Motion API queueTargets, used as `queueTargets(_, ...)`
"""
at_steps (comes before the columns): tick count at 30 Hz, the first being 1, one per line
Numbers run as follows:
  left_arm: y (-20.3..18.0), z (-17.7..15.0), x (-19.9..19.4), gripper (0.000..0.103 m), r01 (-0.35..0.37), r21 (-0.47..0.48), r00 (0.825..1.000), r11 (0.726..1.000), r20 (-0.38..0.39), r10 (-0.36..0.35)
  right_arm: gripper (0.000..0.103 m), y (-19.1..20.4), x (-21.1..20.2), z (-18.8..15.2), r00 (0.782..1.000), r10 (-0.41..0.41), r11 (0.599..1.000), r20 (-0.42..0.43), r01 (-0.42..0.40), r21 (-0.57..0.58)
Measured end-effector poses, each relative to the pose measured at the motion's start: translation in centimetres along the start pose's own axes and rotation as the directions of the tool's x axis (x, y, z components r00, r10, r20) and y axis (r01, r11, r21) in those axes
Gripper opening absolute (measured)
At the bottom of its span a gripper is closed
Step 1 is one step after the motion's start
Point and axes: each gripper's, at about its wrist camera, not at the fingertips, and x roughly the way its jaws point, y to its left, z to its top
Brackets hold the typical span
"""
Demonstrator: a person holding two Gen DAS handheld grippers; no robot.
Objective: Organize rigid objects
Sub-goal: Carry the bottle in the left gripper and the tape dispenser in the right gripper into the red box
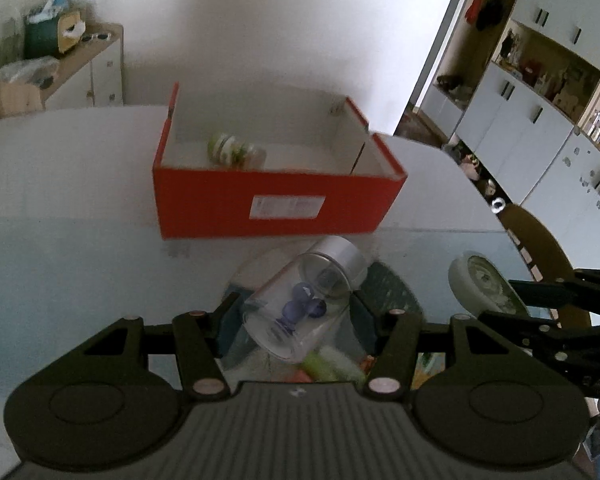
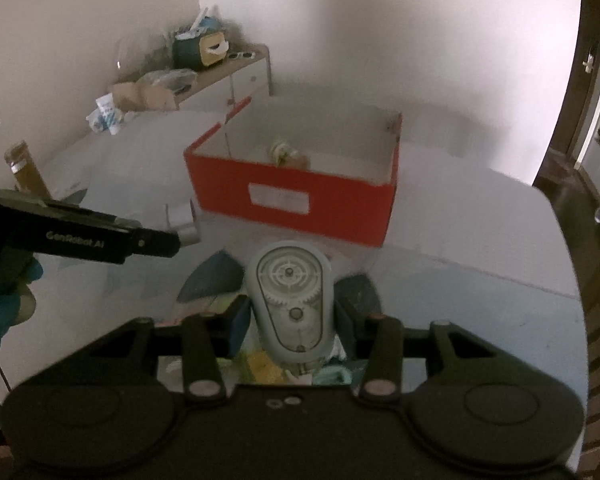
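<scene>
The table (image 1: 60, 200) takes up most of both views, pale and a bit glossy near the cameras, with its far edges lost in blur. On it sits the red box (image 1: 276, 204), open on top with a white inside and a white label on the front, though the print is too smeared to read. One small bottle with a green and white label (image 1: 236, 151) lies on its side on the box floor; its lower part is cut off by the front wall.

The left gripper (image 1: 296, 320) has a clear jar (image 1: 300, 308) with a silver lid pinched between its fingers, tilted with the lid end up toward the box. The jaws are about half open, pressed on the jar's sides. There are a couple of bluish round bits inside, hard to say what they are.

The right gripper (image 2: 290, 320) is clamped on a pale grey oval gadget (image 2: 290, 300) with gears visible behind a clear face, held just in front of the box. Its bottom end is hidden behind the gripper body.

Under both grippers there's colourful clutter, too blurred and covered to identify. A cabinet (image 2: 244, 76) in the far corner is piled with stuff, equally mushy.
</scene>
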Motion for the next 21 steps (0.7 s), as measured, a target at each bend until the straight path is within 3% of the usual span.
queueTargets(10,-1.7,4.7,-0.2,0.058,0.011,0.048,0.998,0.999,0.064,-0.014,0.045,-0.9,0.4,3.7,0.997,-0.056,0.998,0.053,0.056,-0.001)
queueTargets(21,0.2,10.5,2.8,0.058,0.059,0.137,0.995,0.989,0.068,-0.069,0.045,-0.4,5.0,7.6,0.989,-0.145,0.987,0.038,0.142,0.075)
